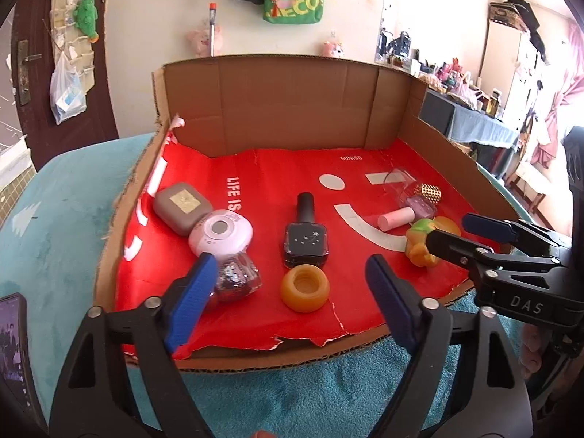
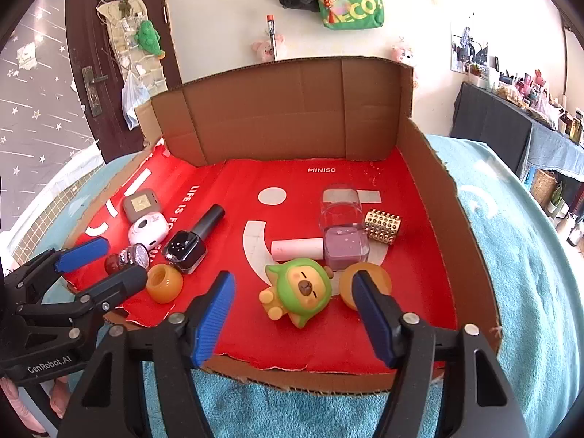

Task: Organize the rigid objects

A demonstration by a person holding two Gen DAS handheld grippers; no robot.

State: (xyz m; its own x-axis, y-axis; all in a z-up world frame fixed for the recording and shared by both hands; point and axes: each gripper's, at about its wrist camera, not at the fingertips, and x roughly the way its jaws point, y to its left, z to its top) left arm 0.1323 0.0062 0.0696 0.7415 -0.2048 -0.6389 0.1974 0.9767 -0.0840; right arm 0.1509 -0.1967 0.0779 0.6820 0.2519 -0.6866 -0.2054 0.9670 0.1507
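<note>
A cardboard tray (image 1: 120, 248) lined with red paper holds the objects. My left gripper (image 1: 292, 261) stands open at the tray's near edge, its pads touching nothing. Just beyond its fingers lie an orange ring cap (image 1: 304, 288), a black polish bottle (image 1: 306, 241) and a dark glittery bottle (image 1: 237, 279). My right gripper (image 2: 292, 277) is open too. A green-hooded toy figure (image 2: 299, 290) lies on its back just past the fingertips, free of both pads. An orange round piece (image 2: 346, 284) sits partly hidden behind the right finger.
A grey case (image 1: 179, 206) and a white round gadget (image 1: 221, 235) lie at the tray's left. A lilac bottle with pink cap (image 2: 343, 248), a clear cap (image 2: 341, 204) and a gold studded cap (image 2: 383, 226) are at the right. Teal cloth (image 2: 511, 255) surrounds the tray.
</note>
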